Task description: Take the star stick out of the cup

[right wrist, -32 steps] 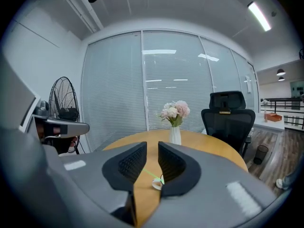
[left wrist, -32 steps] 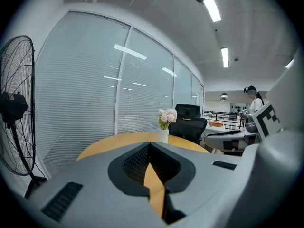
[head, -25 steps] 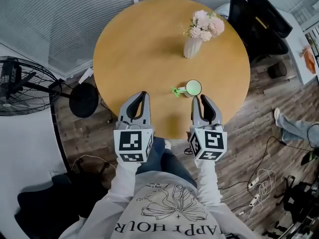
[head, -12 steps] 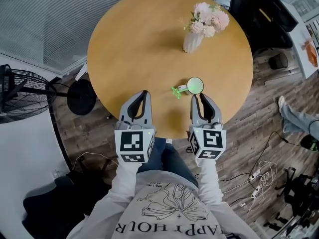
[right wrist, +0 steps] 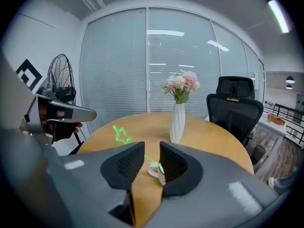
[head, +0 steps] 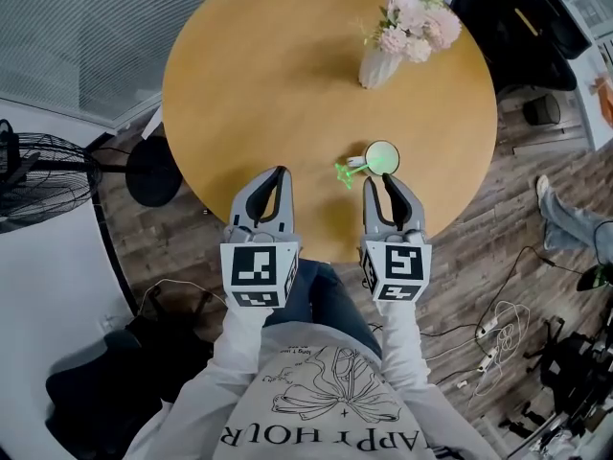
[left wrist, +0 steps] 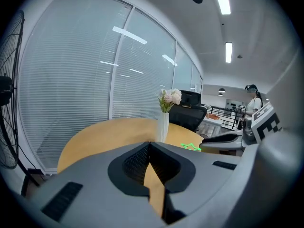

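A white cup (head: 382, 155) with a green inside stands near the front of the round wooden table (head: 268, 75). The green star stick (head: 343, 172) leans out of it to the left, with its star (right wrist: 122, 134) in the air. My right gripper (head: 379, 182) sits just short of the cup (right wrist: 153, 170). Its jaws are opening, and only the stick's thin shaft shows beyond the gap, untouched. Level with it on the left, my left gripper (head: 278, 174) is shut on nothing. From that gripper's view the star (left wrist: 191, 147) shows to the right.
A white vase (head: 380, 67) of pink flowers (head: 419, 19) stands further back on the table. Around the table are a floor fan (head: 38, 161), a black office chair (head: 517, 27), a person's leg (head: 565, 223) and cables (head: 498, 338) on the floor.
The head view has swung, so the table and cup sit a little higher and to the right. Both grippers keep about the same place by the table's front edge.
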